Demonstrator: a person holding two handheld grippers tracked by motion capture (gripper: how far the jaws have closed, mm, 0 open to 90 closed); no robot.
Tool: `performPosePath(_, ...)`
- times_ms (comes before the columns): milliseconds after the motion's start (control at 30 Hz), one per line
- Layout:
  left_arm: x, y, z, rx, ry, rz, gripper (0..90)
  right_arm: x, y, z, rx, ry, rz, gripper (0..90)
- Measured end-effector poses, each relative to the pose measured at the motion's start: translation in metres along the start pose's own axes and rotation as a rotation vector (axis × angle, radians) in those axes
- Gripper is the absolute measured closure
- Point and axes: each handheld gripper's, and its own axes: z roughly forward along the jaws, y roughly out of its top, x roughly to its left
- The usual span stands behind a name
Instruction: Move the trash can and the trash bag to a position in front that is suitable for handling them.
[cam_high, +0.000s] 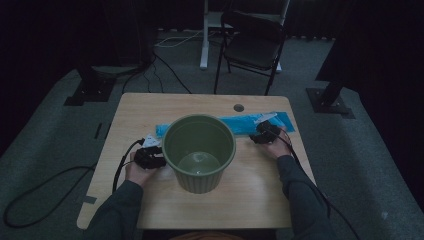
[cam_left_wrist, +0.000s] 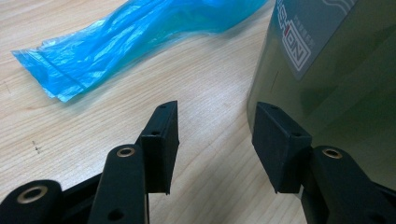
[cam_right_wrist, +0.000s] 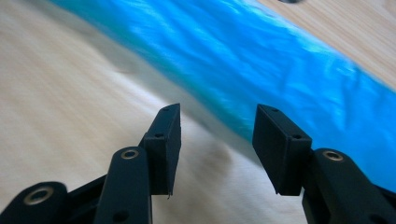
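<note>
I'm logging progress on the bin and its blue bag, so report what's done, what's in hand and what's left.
Done: little. The green bin stands upright and unlined; the blue bag lies flat and folded on the table behind it. In hand: the right gripper hovers open at the bag's edge, gripping nothing. The left gripper is open beside the bin's wall. Left, probably: picking up the bag, opening it and fitting it into the bin.

Green bucket (cam_high: 199, 150) blocks table (cam_high: 250, 195) centre; blue bag (cam_high: 240, 123) lies behind; front edge free.
</note>
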Motion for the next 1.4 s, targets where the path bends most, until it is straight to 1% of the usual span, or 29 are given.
performPosePath(33,0.0,0.0,0.0,0.001,0.0,-0.002,51.0,-0.003,0.0,0.002,0.01,-0.009,0.0,51.6)
performPosePath(67,0.0,0.0,0.0,0.0,-0.001,-0.004,51.0,-0.008,0.002,0.007,0.033,-0.021,0.004,51.6)
performPosePath(100,0.001,0.0,0.0,0.0,-0.002,-0.006,51.1,-0.009,0.002,0.009,0.037,-0.027,-0.002,51.8)
performPosePath(200,0.001,0.0,0.0,0.0,-0.002,-0.005,51.0,-0.015,0.001,0.015,0.058,-0.034,0.02,53.5)
performPosePath(233,0.001,0.0,0.0,0.0,-0.002,-0.005,51.0,-0.015,0.001,0.015,0.058,-0.034,0.02,53.5)
performPosePath(267,0.0,0.0,0.0,0.001,-0.001,-0.002,51.0,-0.02,0.001,0.018,0.065,-0.017,0.042,62.1)
performPosePath(300,0.0,0.0,0.0,0.001,-0.002,0.001,51.0,-0.02,0.001,0.018,0.066,-0.007,0.045,67.4)
performPosePath(333,0.0,0.0,0.0,0.001,-0.002,0.001,51.0,-0.02,0.001,0.018,0.066,-0.007,0.045,67.4)
performPosePath(367,0.0,0.0,0.0,0.002,-0.003,0.0,51.0,-0.021,0.001,0.018,0.073,0.001,0.044,75.8)
performPosePath(400,0.0,0.0,0.0,0.002,-0.004,-0.001,51.0,-0.021,0.0,0.017,0.093,0.009,0.028,86.6)
performPosePath(433,0.0,0.0,0.0,0.003,-0.003,-0.001,51.0,-0.021,0.0,0.017,0.093,0.009,0.028,86.6)
performPosePath(467,0.0,0.0,0.0,0.002,-0.004,-0.001,51.0,-0.019,-0.001,0.013,0.109,0.018,0.005,90.0)
performPosePath(533,-0.001,0.0,-0.001,-0.001,-0.006,-0.001,51.0,-0.018,-0.003,0.007,0.115,0.023,-0.01,90.0)
performPosePath(600,-0.001,0.0,-0.002,-0.003,-0.012,-0.002,51.0,-0.017,-0.005,0.004,0.111,0.032,-0.009,90.0)
performPosePath(667,-0.002,0.001,-0.002,-0.004,-0.016,0.001,51.0,-0.013,-0.008,-0.003,0.101,0.053,-0.016,90.0)
performPosePath(700,-0.003,0.001,-0.002,-0.004,-0.018,0.0,51.0,-0.009,-0.011,-0.009,0.088,0.07,-0.025,90.0)
performPosePath(733,-0.003,0.001,-0.002,-0.004,-0.021,0.001,51.0,-0.006,-0.013,-0.012,0.085,0.076,-0.039,90.0)
performPosePath(767,-0.003,0.001,-0.002,-0.002,-0.02,0.001,51.0,-0.002,-0.015,-0.015,0.095,0.068,-0.069,90.0)
performPosePath(800,-0.003,0.001,-0.001,-0.001,-0.02,0.001,50.9,0.0,-0.016,-0.017,0.1,0.06,-0.087,90.0)
performPosePath(833,-0.003,0.001,0.0,-0.001,-0.023,-0.002,50.9,0.001,-0.016,-0.018,0.101,0.051,-0.091,88.4)
performPosePath(867,-0.003,0.001,0.0,-0.001,-0.023,-0.003,50.9,0.0,-0.017,-0.019,0.095,0.033,-0.093,76.2)
performPosePath(933,-0.003,0.001,0.0,-0.001,-0.025,-0.002,50.9,-0.003,-0.016,-0.017,0.083,0.019,-0.07,61.3)
performPosePath(967,-0.003,0.002,0.0,-0.002,-0.026,-0.001,50.9,-0.003,-0.015,-0.015,0.081,0.003,-0.059,56.7)
performPosePath(1033,-0.003,0.002,0.001,-0.002,-0.03,-0.002,50.9,-0.005,-0.012,-0.009,0.075,-0.023,-0.045,51.5)
performPosePath(1100,-0.003,0.002,0.001,0.0,-0.033,-0.003,50.9,-0.006,-0.01,-0.005,0.074,-0.021,-0.041,50.7)
performPosePath(1133,-0.003,0.002,0.001,0.002,-0.034,-0.002,50.8,-0.008,-0.006,0.003,0.082,-0.027,-0.04,49.1)
performPosePath(1267,-0.003,0.001,0.001,0.001,-0.035,-0.001,50.8,-0.016,0.001,0.014,0.102,-0.015,-0.013,49.8)
performPosePath(1333,-0.003,0.001,0.001,0.003,-0.035,0.001,50.8,-0.022,0.003,0.016,0.115,-0.003,0.014,54.8)
performPosePath(1400,-0.003,0.001,0.001,0.004,-0.036,0.001,50.8,-0.027,0.005,0.017,0.127,0.037,0.043,66.4)
